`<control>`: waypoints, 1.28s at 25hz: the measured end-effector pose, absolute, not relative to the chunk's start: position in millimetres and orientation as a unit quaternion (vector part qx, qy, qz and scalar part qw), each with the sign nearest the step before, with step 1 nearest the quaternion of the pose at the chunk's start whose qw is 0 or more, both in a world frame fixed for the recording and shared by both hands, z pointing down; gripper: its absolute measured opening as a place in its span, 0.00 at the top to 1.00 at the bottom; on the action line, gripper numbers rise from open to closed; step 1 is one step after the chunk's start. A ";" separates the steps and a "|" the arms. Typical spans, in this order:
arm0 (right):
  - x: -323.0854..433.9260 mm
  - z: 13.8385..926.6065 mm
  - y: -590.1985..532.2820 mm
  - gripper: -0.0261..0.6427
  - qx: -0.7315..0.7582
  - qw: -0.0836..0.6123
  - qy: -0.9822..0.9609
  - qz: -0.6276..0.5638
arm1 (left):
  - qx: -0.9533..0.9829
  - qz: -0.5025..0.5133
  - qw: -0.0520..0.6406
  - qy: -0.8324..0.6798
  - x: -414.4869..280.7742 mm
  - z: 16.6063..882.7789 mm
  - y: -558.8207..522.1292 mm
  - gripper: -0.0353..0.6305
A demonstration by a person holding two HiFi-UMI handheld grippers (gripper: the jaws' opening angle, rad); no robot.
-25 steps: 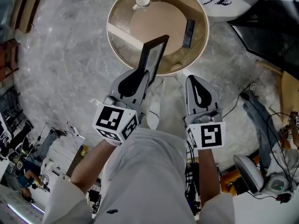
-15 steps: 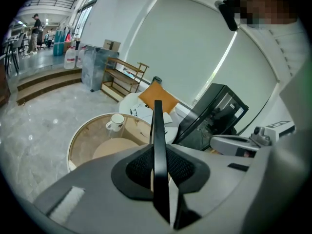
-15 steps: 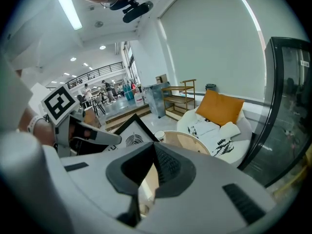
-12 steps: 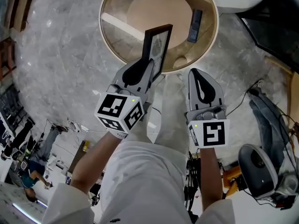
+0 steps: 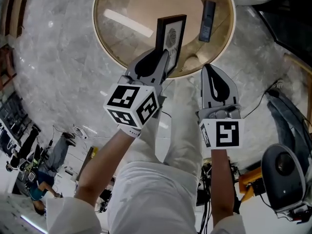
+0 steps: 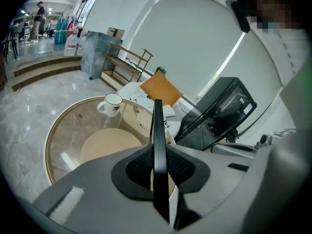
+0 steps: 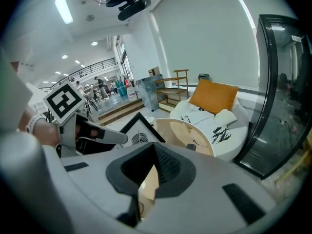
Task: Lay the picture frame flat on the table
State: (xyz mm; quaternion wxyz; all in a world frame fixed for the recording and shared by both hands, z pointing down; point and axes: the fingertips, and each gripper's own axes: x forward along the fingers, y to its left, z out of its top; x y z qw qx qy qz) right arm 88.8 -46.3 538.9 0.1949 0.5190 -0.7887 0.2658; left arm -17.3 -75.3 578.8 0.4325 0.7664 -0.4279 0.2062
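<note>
A black picture frame (image 5: 171, 35) with a leaf print stands upright over the near part of the round glass table (image 5: 97, 33). My left gripper (image 5: 165, 58) is shut on the frame's lower edge. In the left gripper view the frame (image 6: 157, 126) runs edge-on between the two pads. My right gripper (image 5: 210, 68) hangs just right of it, near the table's front rim, shut with nothing in it. The right gripper view shows the frame (image 7: 139, 136) and the left gripper (image 7: 97, 135) off to its left. Whether the frame touches the tabletop I cannot tell.
A dark remote (image 5: 208, 13) lies on the table's right side and a white cup (image 6: 113, 103) stands at its far side. Behind the table are a white seat with an orange cushion (image 7: 214, 95) and a dark glass cabinet (image 7: 278, 82). Cables and a round device (image 5: 285, 172) lie on the floor at right.
Both grippers have sunk toward the table. The frame has come down with the left gripper and turned, so its printed face now shows in the head view.
</note>
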 end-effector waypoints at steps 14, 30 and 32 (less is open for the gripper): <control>87.9 588.6 -51.3 0.95 0.509 0.211 -0.783 0.288 | 0.752 0.189 0.473 -0.419 3.8 649.0 -68.5 0.85; 93.9 608.2 -47.4 0.95 0.506 0.217 -0.779 0.301 | 0.753 0.193 0.480 -0.406 17.4 680.5 -76.7 0.85; 93.5 610.3 -47.1 0.95 0.504 0.217 -0.780 0.299 | 0.751 0.197 0.474 -0.415 12.9 683.9 -78.9 0.85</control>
